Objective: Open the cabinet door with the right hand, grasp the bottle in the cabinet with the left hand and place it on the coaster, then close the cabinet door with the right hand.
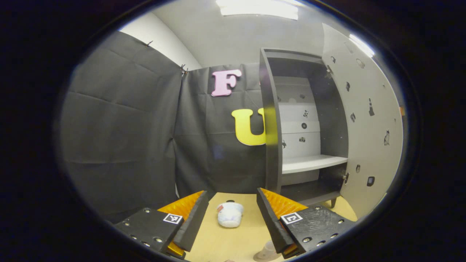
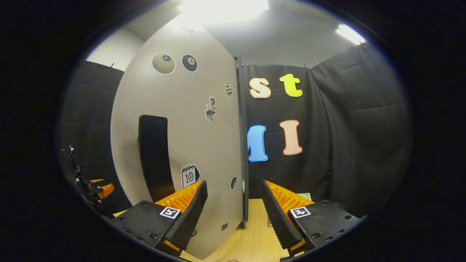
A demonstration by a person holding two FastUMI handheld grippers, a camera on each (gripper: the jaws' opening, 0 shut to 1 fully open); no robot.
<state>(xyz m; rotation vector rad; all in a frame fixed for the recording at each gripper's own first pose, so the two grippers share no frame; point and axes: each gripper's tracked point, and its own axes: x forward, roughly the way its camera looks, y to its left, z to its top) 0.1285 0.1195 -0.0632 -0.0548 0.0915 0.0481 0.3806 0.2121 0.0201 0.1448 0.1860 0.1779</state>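
Right of centre in my left gripper view I see the dark-framed cabinet with white shelves [image 1: 291, 120], its pale sticker-dotted door [image 1: 367, 127] swung wide. In my right gripper view my right gripper [image 2: 233, 214] straddles that door's edge, fingers apart. My left gripper [image 1: 229, 218] is spread, and the white bottle [image 1: 229, 214] lies on the tan tabletop [image 1: 233, 243] between its fingers.
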